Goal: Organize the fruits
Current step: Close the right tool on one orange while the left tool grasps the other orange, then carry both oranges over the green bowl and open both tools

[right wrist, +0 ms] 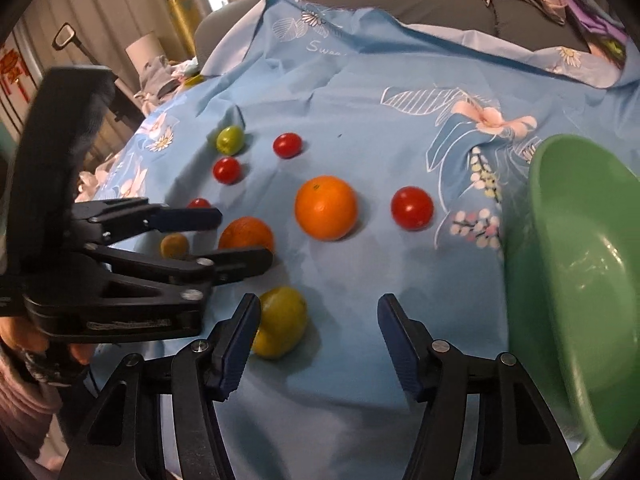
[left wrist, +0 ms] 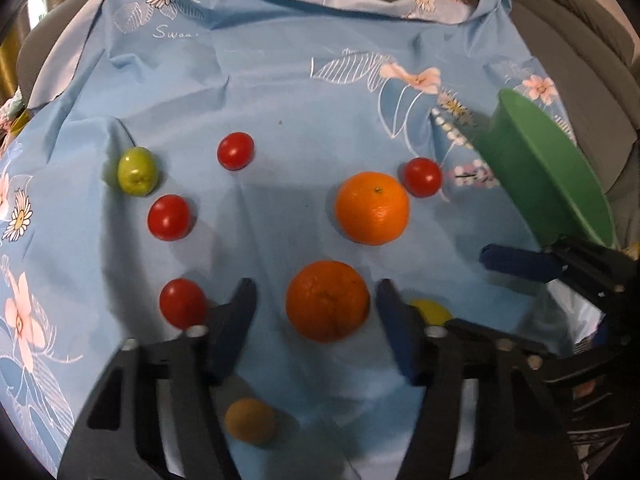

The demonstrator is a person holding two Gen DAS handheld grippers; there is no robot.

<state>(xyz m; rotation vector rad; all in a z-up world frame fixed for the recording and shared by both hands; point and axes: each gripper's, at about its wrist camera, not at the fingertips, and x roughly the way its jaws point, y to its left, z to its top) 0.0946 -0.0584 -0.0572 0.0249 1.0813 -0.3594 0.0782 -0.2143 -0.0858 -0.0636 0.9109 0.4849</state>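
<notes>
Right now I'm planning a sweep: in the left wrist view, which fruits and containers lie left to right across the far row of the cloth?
Green fruit → red tomato → orange → another red tomato → green bowl.

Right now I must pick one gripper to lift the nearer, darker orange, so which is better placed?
Left. The left gripper already straddles the darker orange, jaws open. The right gripper points at bare cloth beside the yellow fruit.

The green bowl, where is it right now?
The green bowl sits at the right edge of the blue cloth in both views, nearest the rightmost red tomato.
</notes>
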